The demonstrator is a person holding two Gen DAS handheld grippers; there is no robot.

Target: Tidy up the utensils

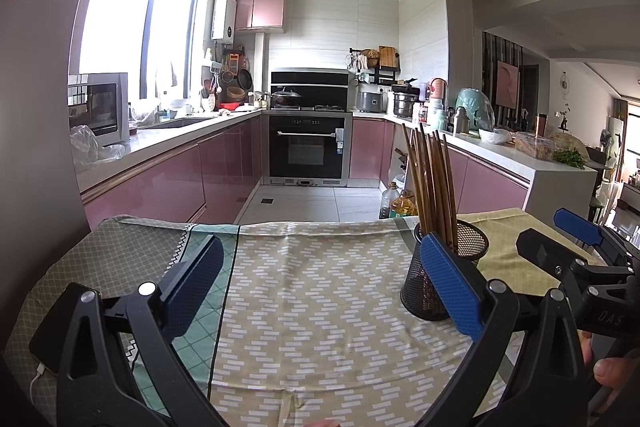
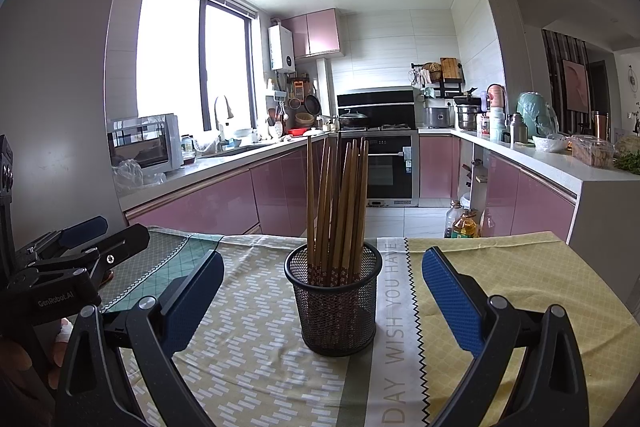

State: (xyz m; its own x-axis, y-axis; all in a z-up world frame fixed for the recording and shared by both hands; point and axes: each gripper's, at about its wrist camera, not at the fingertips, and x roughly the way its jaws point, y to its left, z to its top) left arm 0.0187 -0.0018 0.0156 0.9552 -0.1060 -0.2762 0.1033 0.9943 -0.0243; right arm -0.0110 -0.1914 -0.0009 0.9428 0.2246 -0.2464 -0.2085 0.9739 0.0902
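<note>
A black mesh holder [image 2: 333, 301] stands upright on the patterned tablecloth [image 2: 248, 347], and several brown wooden chopsticks [image 2: 338, 203] stick up out of it. My right gripper [image 2: 322, 291] is open, its blue pads spread wide on either side of the holder, a little short of it. In the left wrist view the same holder [image 1: 444, 267] with the chopsticks [image 1: 430, 183] sits to the right, partly behind my right-hand pad. My left gripper [image 1: 320, 275] is open over bare cloth with nothing between its fingers. The right gripper [image 1: 576, 239] shows at the right edge.
The table's far edge [image 1: 304, 225] drops to a tiled floor, with oil bottles [image 1: 400, 205] standing just beyond it. Pink kitchen cabinets, an oven [image 1: 307, 147] and crowded counters lie further back. A phone with a white cable [image 1: 42, 367] lies at the left. A person's fingers [image 1: 612, 371] hold the right tool.
</note>
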